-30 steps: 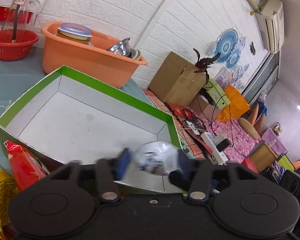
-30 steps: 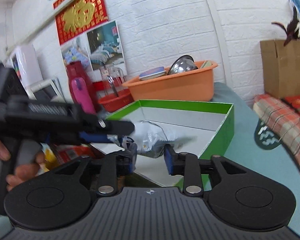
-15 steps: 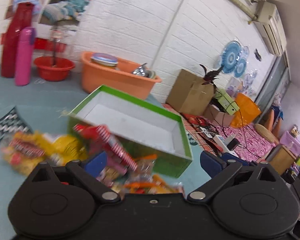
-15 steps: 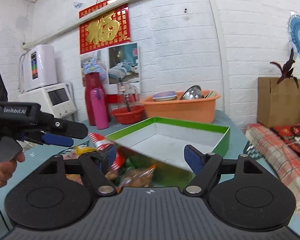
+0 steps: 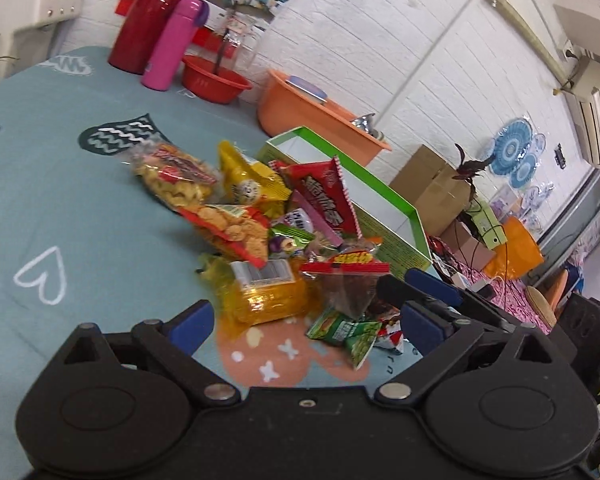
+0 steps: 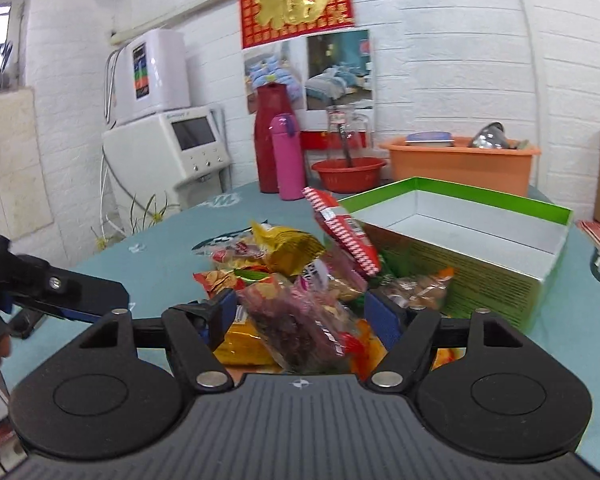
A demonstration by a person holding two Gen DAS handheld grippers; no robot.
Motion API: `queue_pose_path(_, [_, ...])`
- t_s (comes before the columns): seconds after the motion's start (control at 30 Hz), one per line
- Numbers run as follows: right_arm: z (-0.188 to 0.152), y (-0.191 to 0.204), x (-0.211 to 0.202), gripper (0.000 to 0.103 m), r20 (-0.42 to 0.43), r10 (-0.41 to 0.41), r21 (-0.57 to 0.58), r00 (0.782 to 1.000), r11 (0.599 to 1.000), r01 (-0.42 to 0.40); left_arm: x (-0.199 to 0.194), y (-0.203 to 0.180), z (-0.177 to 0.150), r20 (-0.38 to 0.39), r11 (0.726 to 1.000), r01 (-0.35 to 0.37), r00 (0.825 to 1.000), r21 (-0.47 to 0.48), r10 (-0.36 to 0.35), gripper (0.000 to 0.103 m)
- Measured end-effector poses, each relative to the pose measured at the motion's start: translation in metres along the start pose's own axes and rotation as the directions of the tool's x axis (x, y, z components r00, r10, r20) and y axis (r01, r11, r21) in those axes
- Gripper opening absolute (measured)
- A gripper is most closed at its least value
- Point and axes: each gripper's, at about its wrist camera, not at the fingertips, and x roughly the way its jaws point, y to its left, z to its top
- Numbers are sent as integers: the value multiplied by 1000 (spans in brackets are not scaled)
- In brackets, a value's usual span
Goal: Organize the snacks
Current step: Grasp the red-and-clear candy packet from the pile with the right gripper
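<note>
A heap of snack packets [image 5: 284,236] lies on the teal table [image 5: 60,208], pressed against the near wall of a green-rimmed box [image 6: 480,240]. Both pairs of tongs stand wide open, gripping nothing: the left tongs [image 5: 306,322] hover just short of the heap, the right tongs [image 6: 300,314] straddle its near packets.

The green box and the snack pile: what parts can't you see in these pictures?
- Green box floor: right wrist view, near wall hides most; contents unknown.
- Snack pile bottom packets: both views, buried under others.
- Packet labels: too blurred to read.
- Orange tub contents: rim hides most.
- Right gripper: a packet lies between its open jaws; touching unclear.
</note>
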Motion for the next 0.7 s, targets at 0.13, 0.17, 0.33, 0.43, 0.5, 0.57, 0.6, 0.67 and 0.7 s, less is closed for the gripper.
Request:
queue_pose_path(0.13, [-14, 25, 0, 103, -49, 94, -66, 994, 993, -97, -9, 7, -5, 9, 1000, -4, 1000, -3, 4, 103])
queue_pose_path(0.17, [-18, 32, -3, 103, -67, 126, -82, 990, 988, -132, -8, 8, -6, 4, 1000, 1, 1000, -5, -1, 103])
queue_pose_path(0.33, [-33, 37, -21, 103, -127, 195, -6, 973, 980, -197, 5, 11, -11, -51, 1000, 27, 998, 5, -27, 103])
queue_pose_path(0.43, [-32, 29, -29, 103, -113, 163, 63, 980, 986, -157, 16, 10, -12, -89, 999, 49, 995, 15, -47, 96])
queue_pose_path(0.5, [-33, 26, -28, 103, -133, 133, 72, 982, 990, -124, 21, 8, -12, -102, 998, 66, 993, 24, -63, 86])
queue_pose_path(0.57, [-36, 27, -25, 103, -157, 112, 61, 981, 993, -104, 26, 6, -8, -101, 995, 86, 992, 45, -81, 82])
queue_pose_path(0.6, [-38, 27, -23, 103, -168, 106, 67, 980, 993, -96, 29, 6, -5, -99, 994, 95, 991, 58, -89, 80])
queue_pose_path(0.67, [-42, 26, -20, 103, -171, 121, 108, 978, 989, -104, 37, 9, -1, -115, 994, 92, 990, 54, -86, 54])
queue_pose_path(0.7, [-43, 24, -21, 103, -168, 140, 139, 976, 983, -117, 41, 12, 0, -131, 995, 93, 988, 45, -87, 50])
